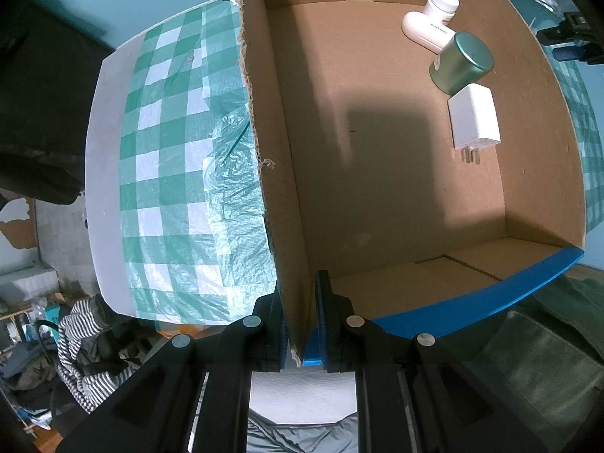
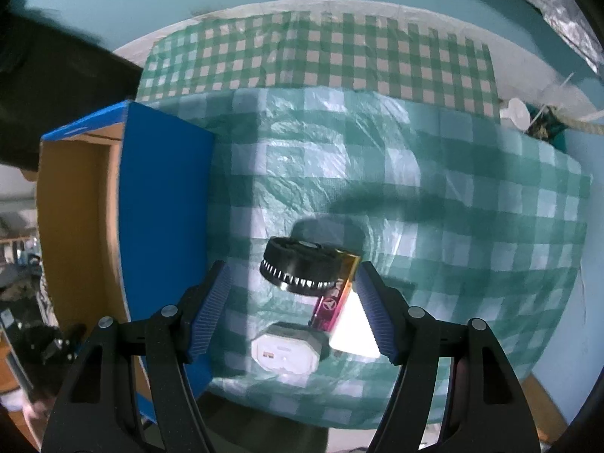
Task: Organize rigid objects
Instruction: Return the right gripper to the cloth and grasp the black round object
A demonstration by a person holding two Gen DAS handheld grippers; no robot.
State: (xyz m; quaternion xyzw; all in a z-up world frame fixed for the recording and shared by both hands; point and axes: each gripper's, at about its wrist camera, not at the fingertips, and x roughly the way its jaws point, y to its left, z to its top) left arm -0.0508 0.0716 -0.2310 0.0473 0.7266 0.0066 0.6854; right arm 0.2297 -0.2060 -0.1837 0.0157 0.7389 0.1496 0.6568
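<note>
Black ribbed round fan (image 2: pixel 302 270) lying on green-checked plastic tablecloth (image 2: pixel 472 226), framed between right gripper (image 2: pixel 294 313) pads, nothing gripped, jaws wide. Left gripper (image 1: pixel 300 324) clamped on cardboard box (image 1: pixel 377 188) wall; right hand nearer.

The open cardboard box (image 1: pixel 377 173) sits on the checked cloth, blue outside. In its far corner lie a white bottle (image 1: pixel 442 4), a white device (image 1: pixel 421 30), a green tin (image 1: pixel 462 64) and a white charger (image 1: pixel 475 117), prongs toward us. Outside, just beside the box: a black ribbed disc (image 2: pixel 298 266), a pink-gold packet (image 2: pixel 336 298) and a white plug adapter (image 2: pixel 287 351), clustered together.
</note>
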